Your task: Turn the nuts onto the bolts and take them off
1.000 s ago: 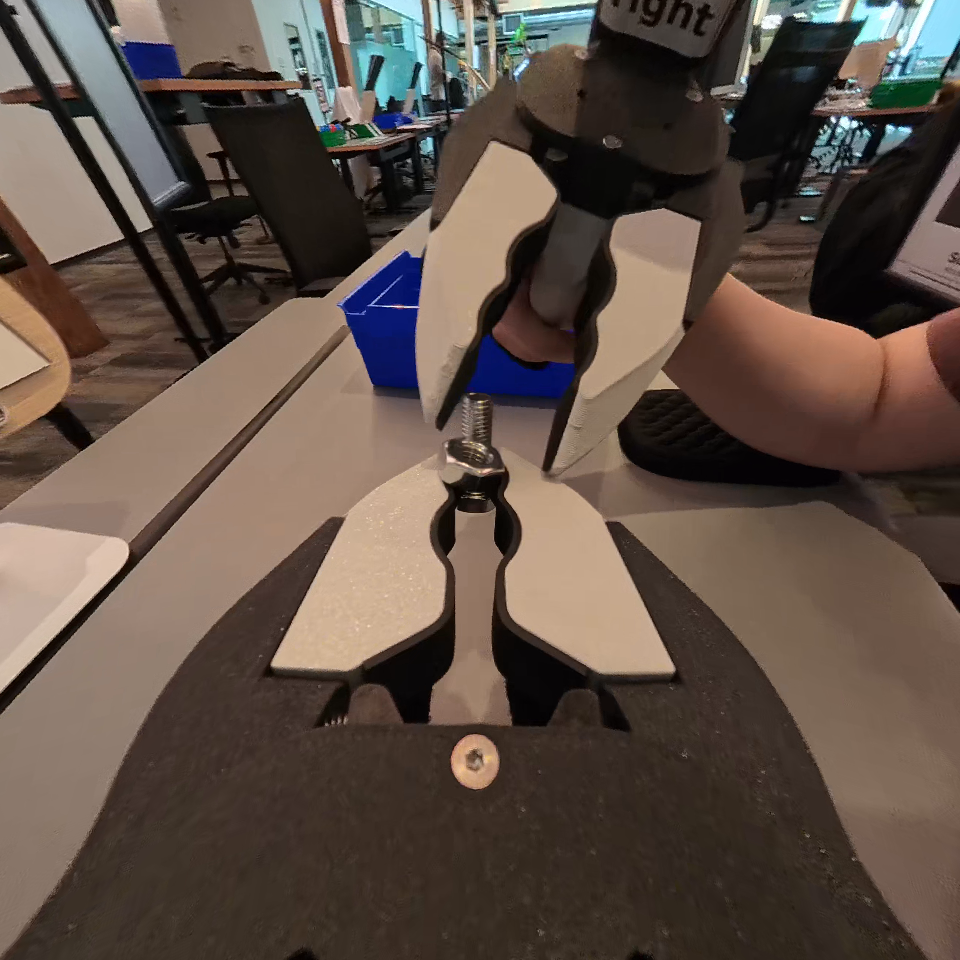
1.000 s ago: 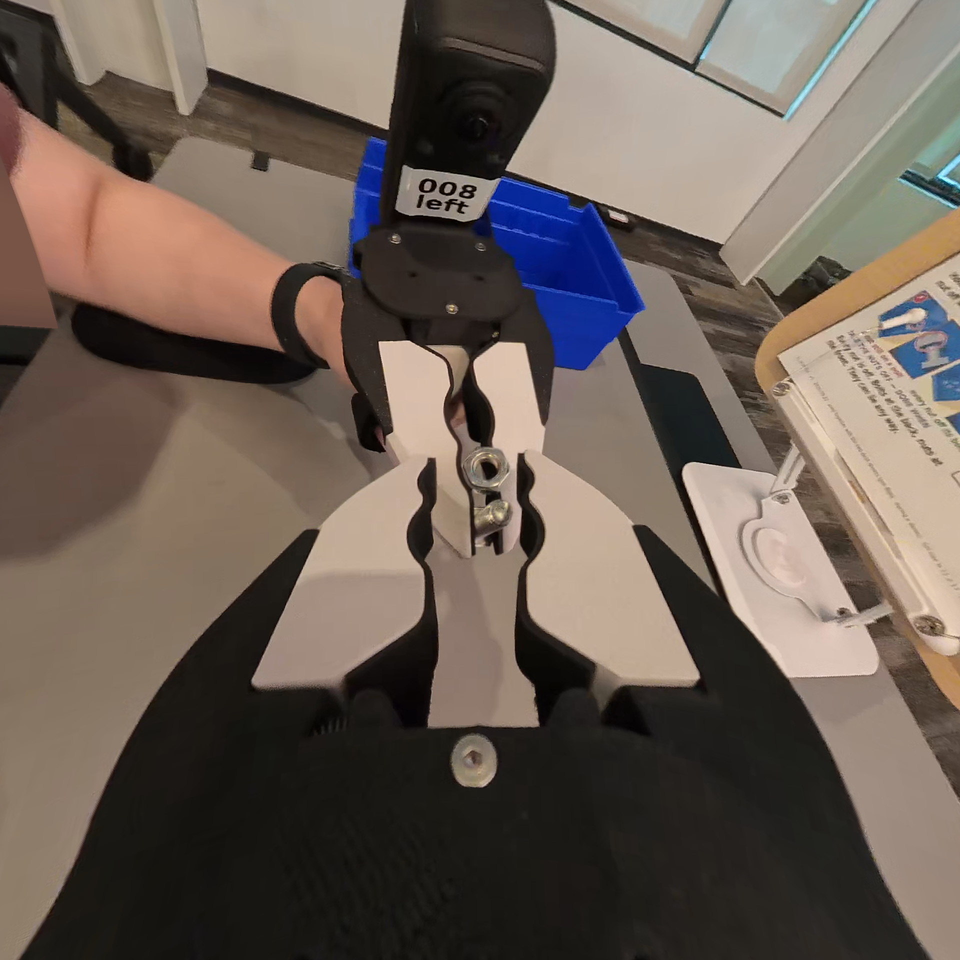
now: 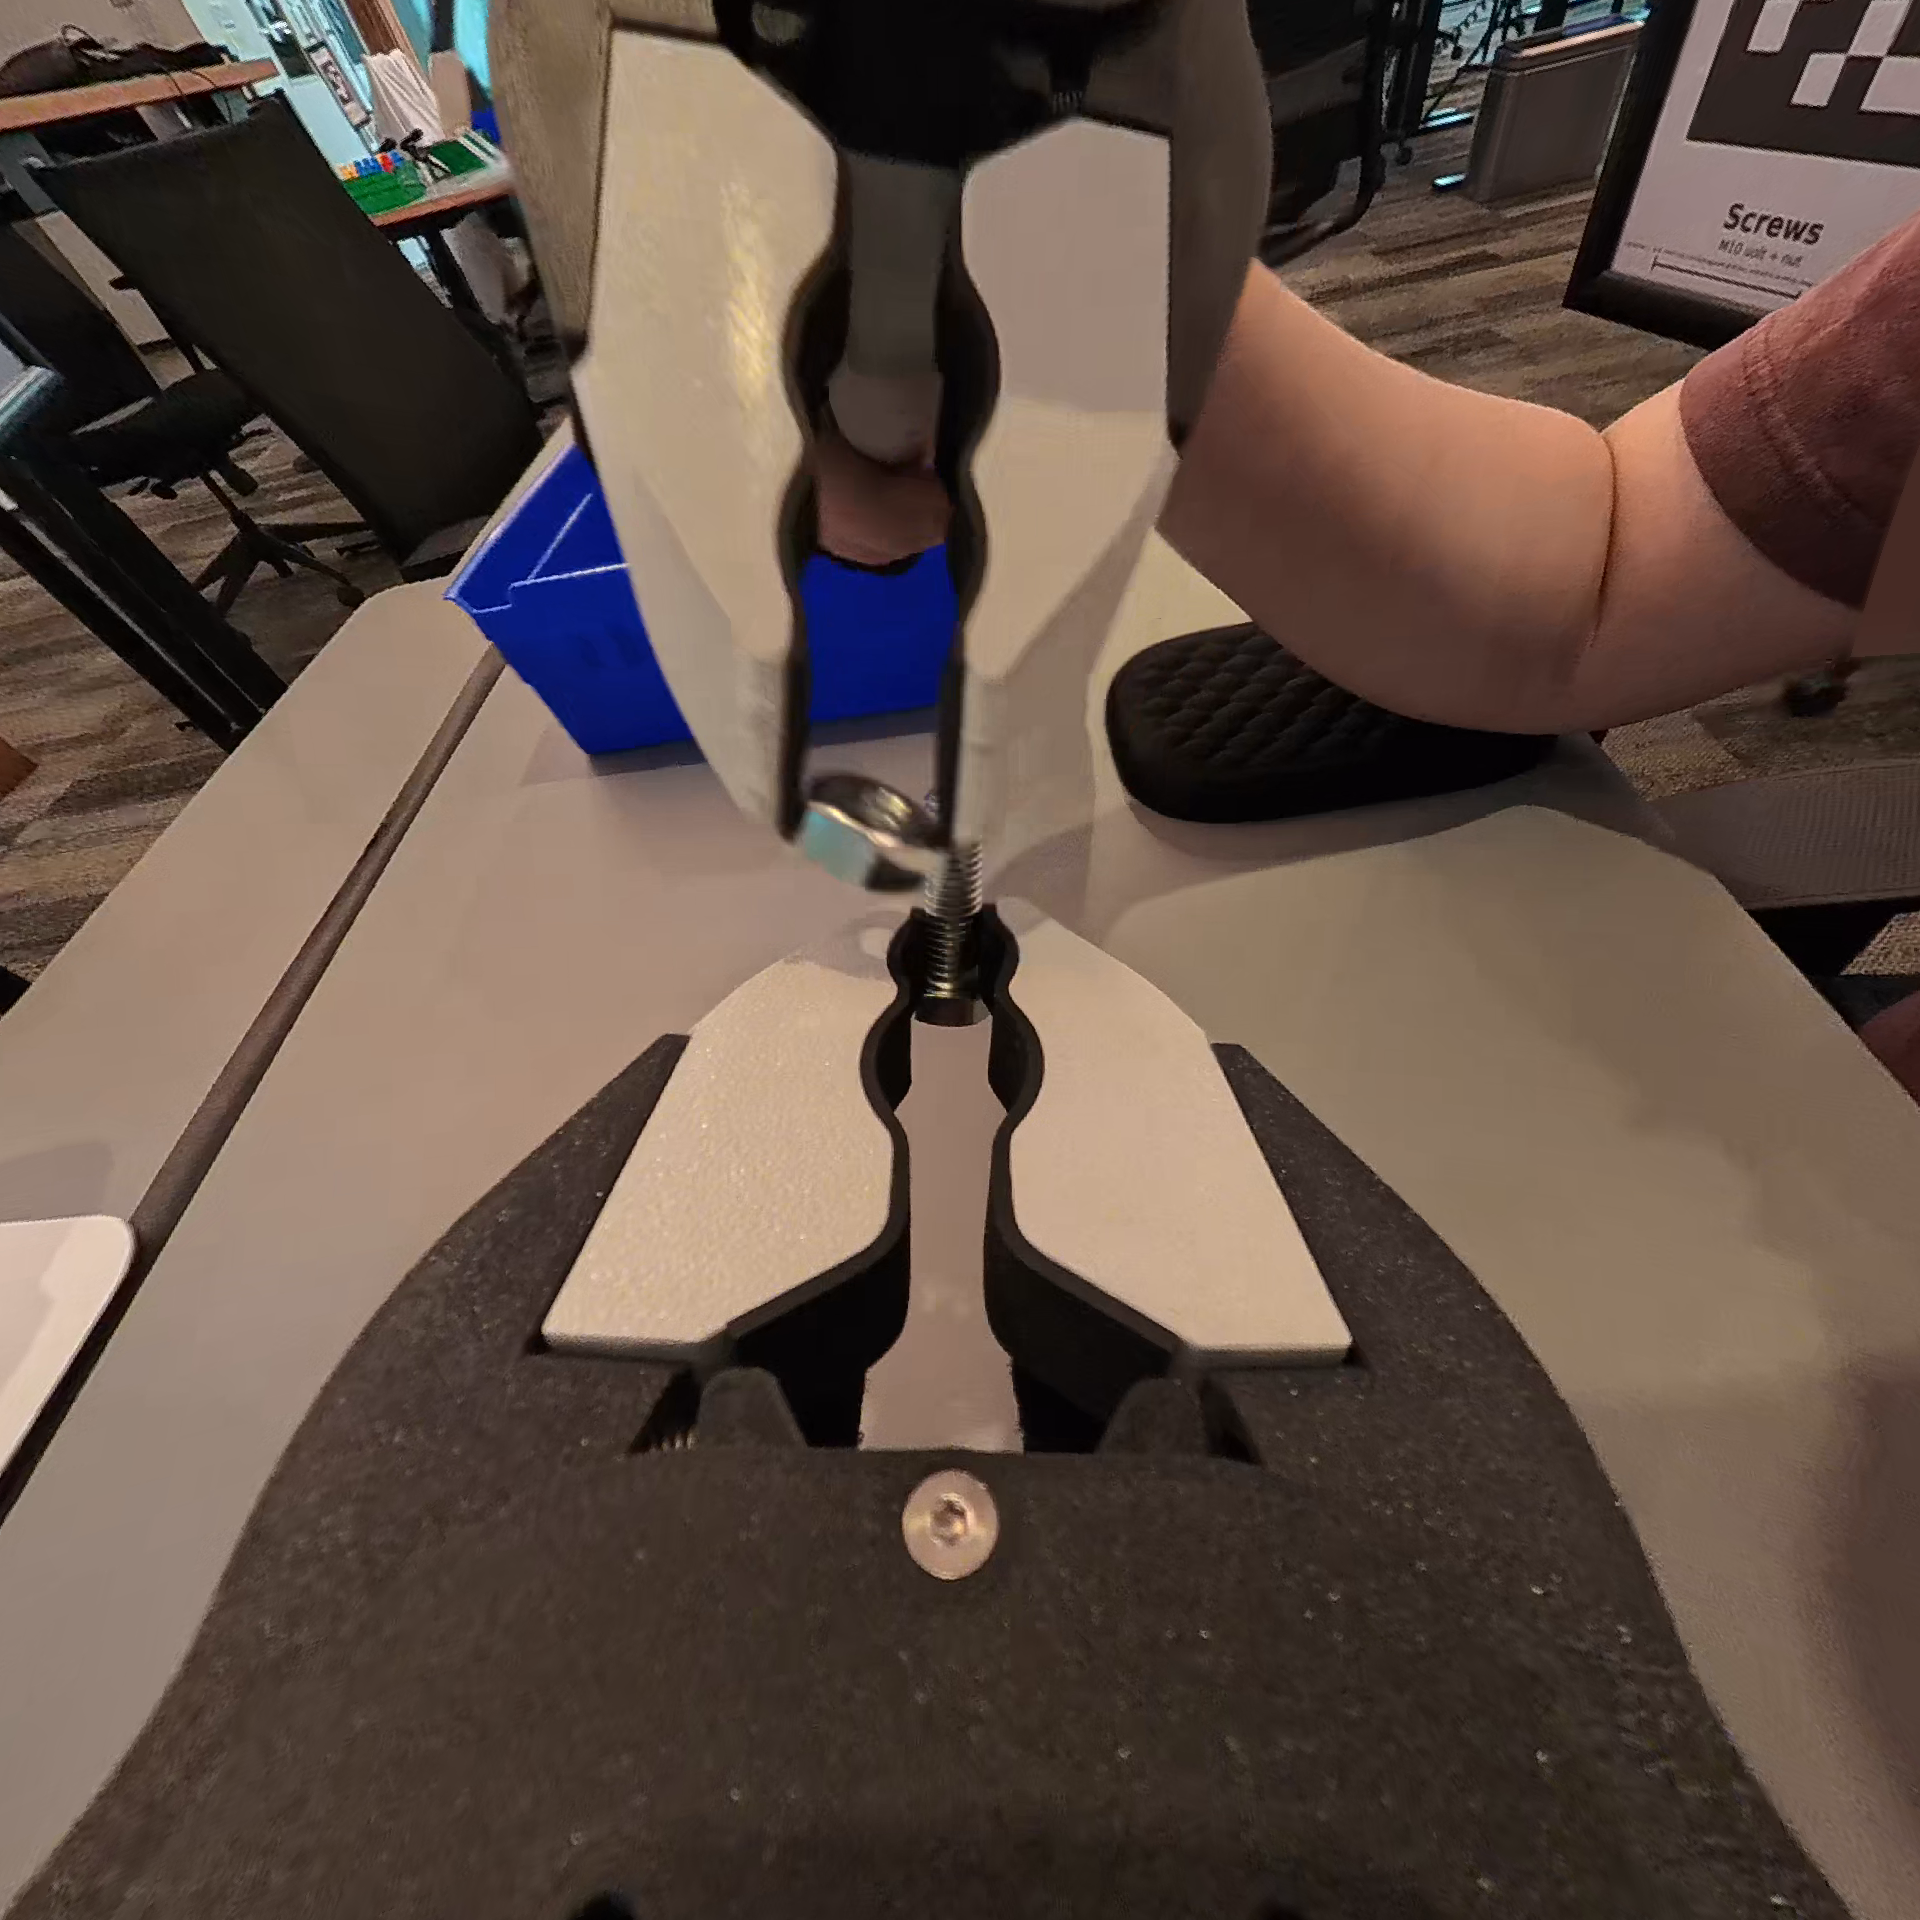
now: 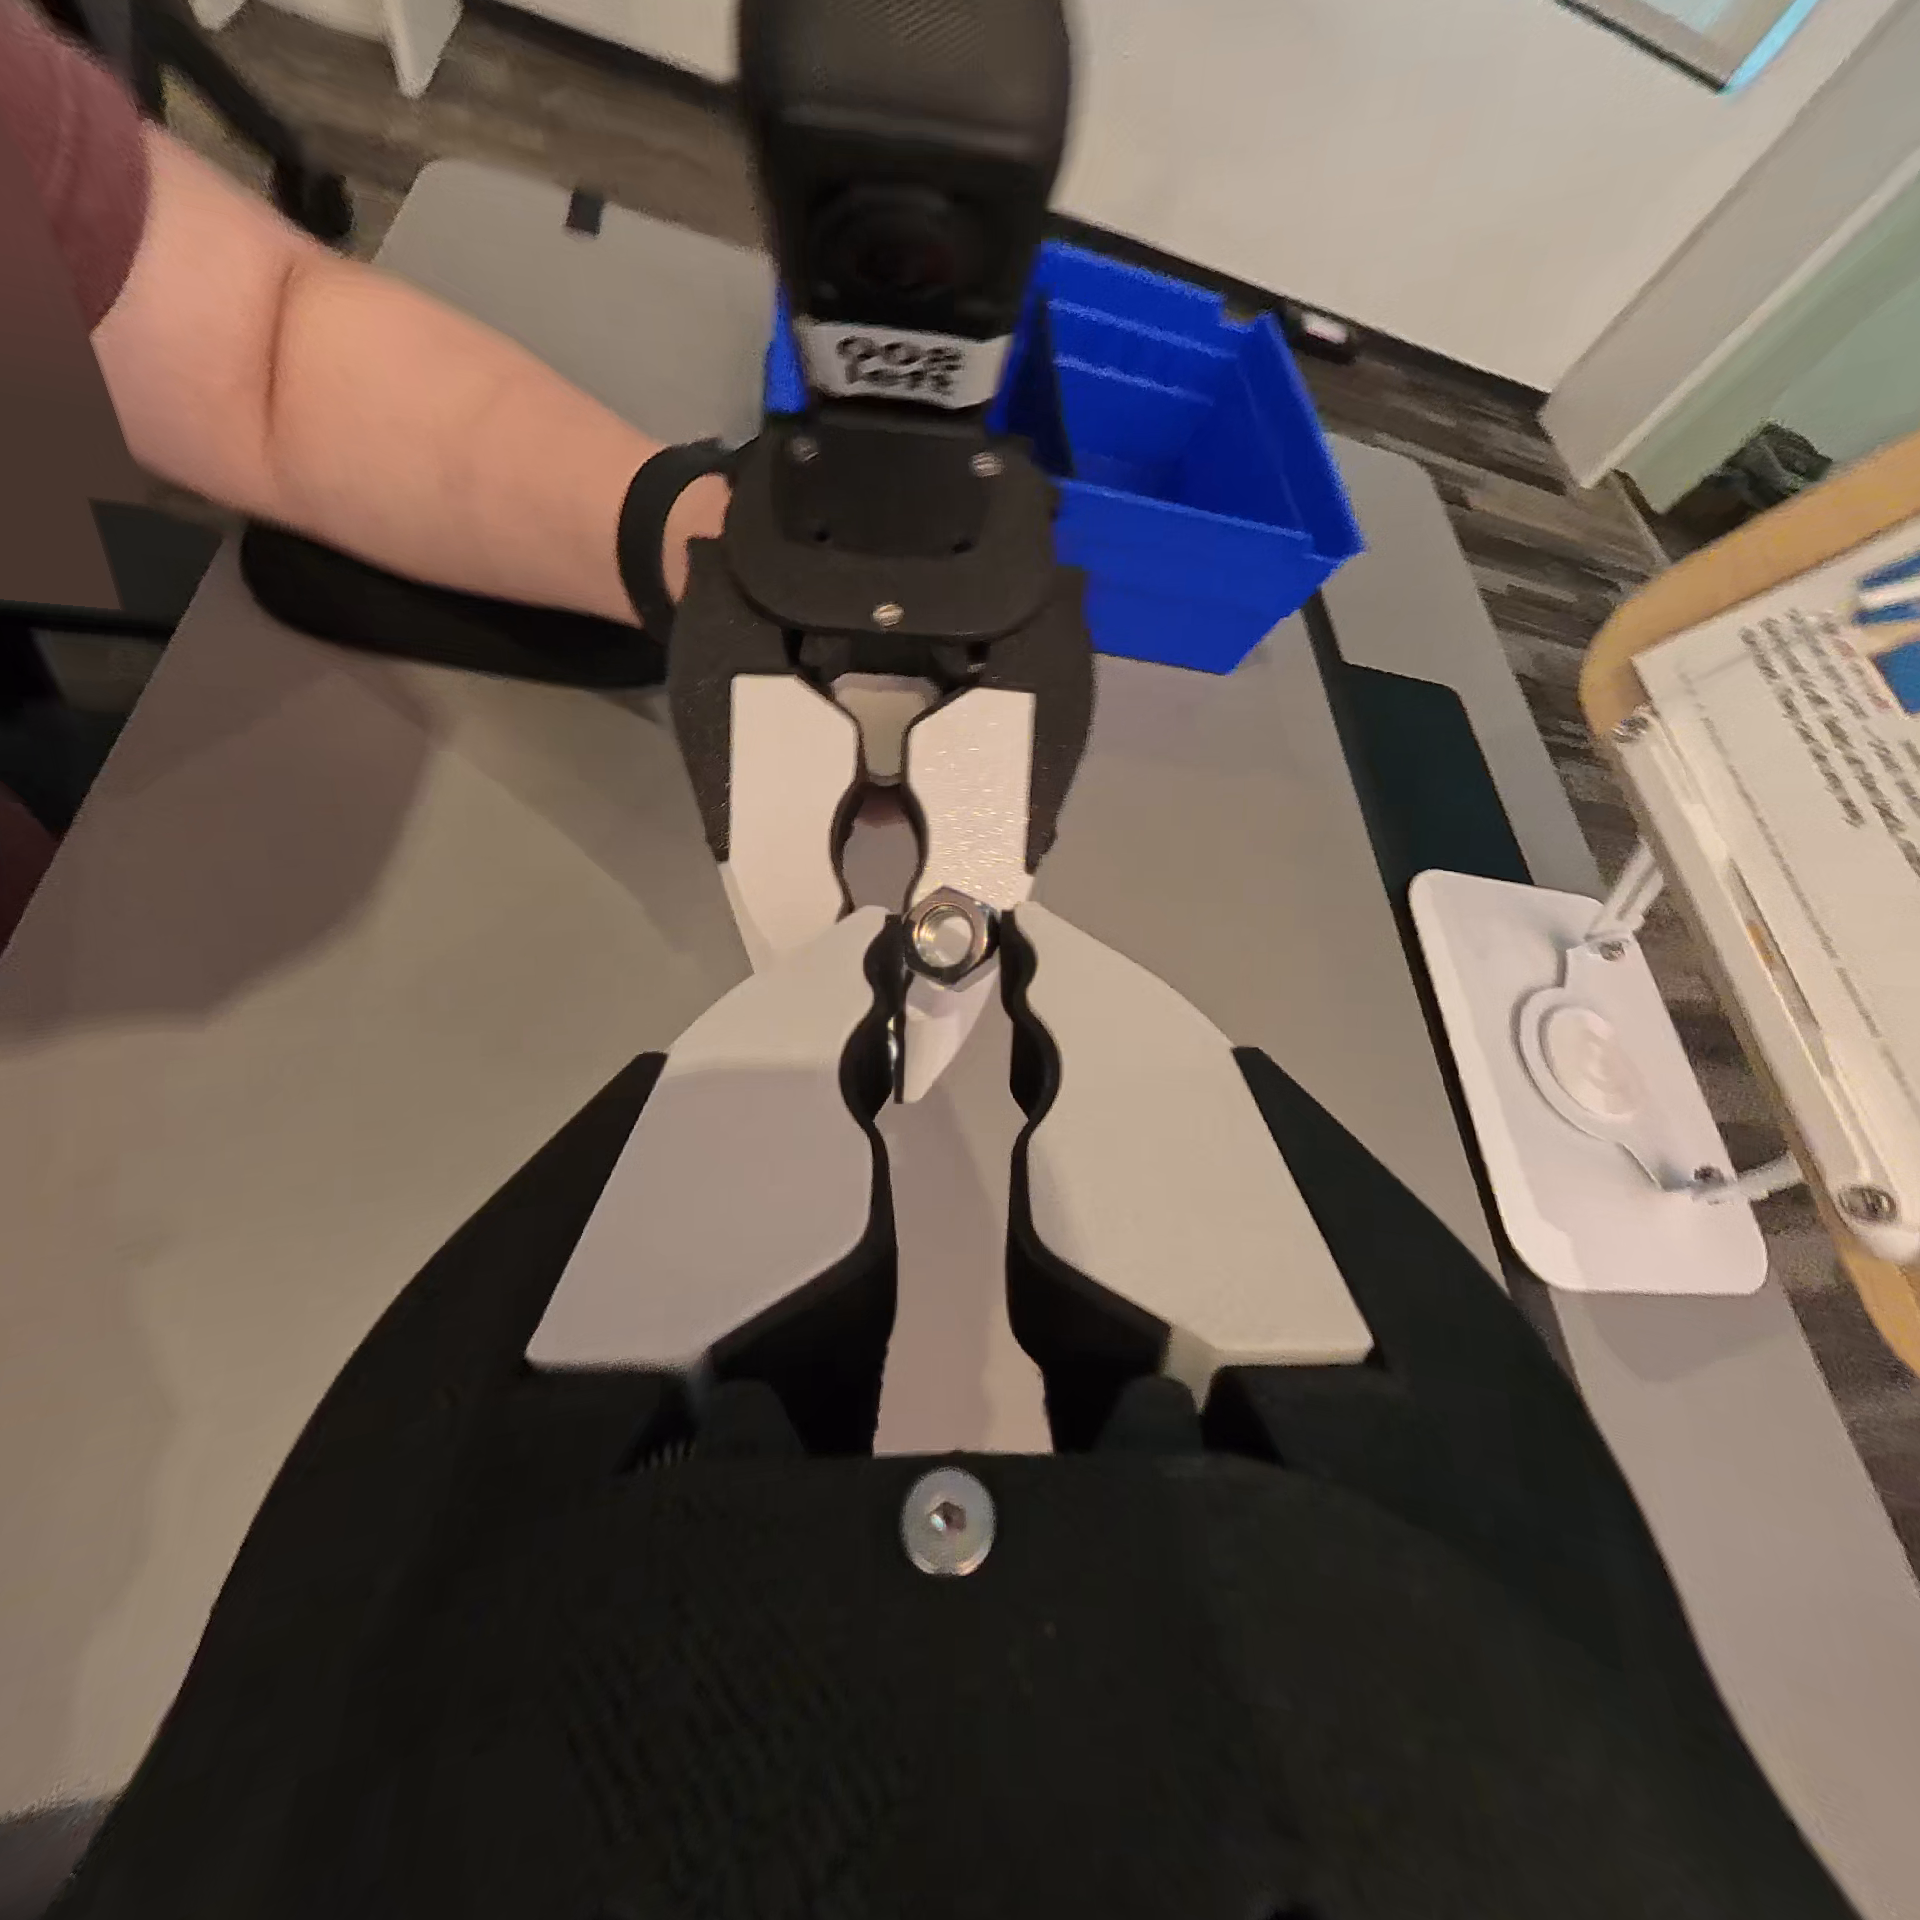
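My left gripper (image 3: 951,961) is shut on a steel bolt (image 3: 951,935) and holds it upright by its lower end above the grey table (image 3: 416,987). My right gripper (image 3: 871,821) comes down from above and is shut on a hex nut (image 3: 868,831). The nut is tilted at the top end of the bolt's thread; I cannot tell whether it is still threaded on. In the right wrist view the nut (image 4: 945,940) sits between my right gripper's (image 4: 945,935) tips. The left gripper (image 4: 883,987) faces it there, and the bolt is mostly hidden under the nut.
A blue bin (image 3: 582,623) stands on the table behind the grippers; it also shows in the right wrist view (image 4: 1174,520). A black padded wrist rest (image 3: 1309,717) lies under a person's forearm (image 3: 1455,540). A white stand base (image 4: 1579,1081) sits at the table's right edge. Some 5 centimetres of space lies between my two pairs of fingers.
The right gripper was open above the bolt; it has since closed on the nut. The nut was low on the bolt by the left fingertips and is now at the thread's top end.
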`<state>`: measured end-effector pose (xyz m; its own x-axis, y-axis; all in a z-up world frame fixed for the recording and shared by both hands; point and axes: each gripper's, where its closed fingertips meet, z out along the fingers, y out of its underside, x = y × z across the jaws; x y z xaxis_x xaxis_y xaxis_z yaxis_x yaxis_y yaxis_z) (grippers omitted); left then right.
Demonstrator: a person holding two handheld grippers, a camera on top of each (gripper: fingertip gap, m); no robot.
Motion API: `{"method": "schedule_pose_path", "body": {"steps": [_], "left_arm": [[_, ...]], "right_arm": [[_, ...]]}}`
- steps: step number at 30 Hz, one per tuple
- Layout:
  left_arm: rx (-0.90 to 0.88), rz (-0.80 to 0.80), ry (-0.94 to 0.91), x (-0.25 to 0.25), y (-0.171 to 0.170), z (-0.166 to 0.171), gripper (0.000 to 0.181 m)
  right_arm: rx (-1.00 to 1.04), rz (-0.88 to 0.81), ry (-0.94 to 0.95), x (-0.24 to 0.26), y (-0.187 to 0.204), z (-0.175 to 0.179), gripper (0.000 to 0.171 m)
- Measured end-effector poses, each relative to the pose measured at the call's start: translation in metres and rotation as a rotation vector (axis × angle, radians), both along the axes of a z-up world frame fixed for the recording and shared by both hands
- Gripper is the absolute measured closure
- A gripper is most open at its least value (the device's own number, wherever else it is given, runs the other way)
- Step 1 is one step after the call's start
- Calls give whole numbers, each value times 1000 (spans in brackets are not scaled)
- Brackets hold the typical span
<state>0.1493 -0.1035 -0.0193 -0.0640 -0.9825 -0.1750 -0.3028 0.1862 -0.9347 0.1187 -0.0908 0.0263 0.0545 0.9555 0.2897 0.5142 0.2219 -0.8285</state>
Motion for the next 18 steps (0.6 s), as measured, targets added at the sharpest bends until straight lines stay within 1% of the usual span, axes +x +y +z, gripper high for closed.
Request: {"method": "schedule_pose_path", "body": {"steps": [3, 6, 8, 14, 18], "left_arm": [[-4, 79, -18, -4, 15, 2, 172], [-36, 153, -47, -9, 30, 7, 172], [-38, 177, -54, -11, 34, 8, 172], [-12, 146, -55, -10, 28, 10, 172], [9, 93, -40, -9, 19, 9, 172]], "right_arm": [[-84, -85, 82, 9, 14, 12, 153], [-169, -92, 112, 12, 16, 13, 153], [-175, -103, 99, 13, 18, 10, 153], [-211, -62, 69, 11, 14, 0, 153], [-276, 28, 60, 12, 0, -4, 153]]}}
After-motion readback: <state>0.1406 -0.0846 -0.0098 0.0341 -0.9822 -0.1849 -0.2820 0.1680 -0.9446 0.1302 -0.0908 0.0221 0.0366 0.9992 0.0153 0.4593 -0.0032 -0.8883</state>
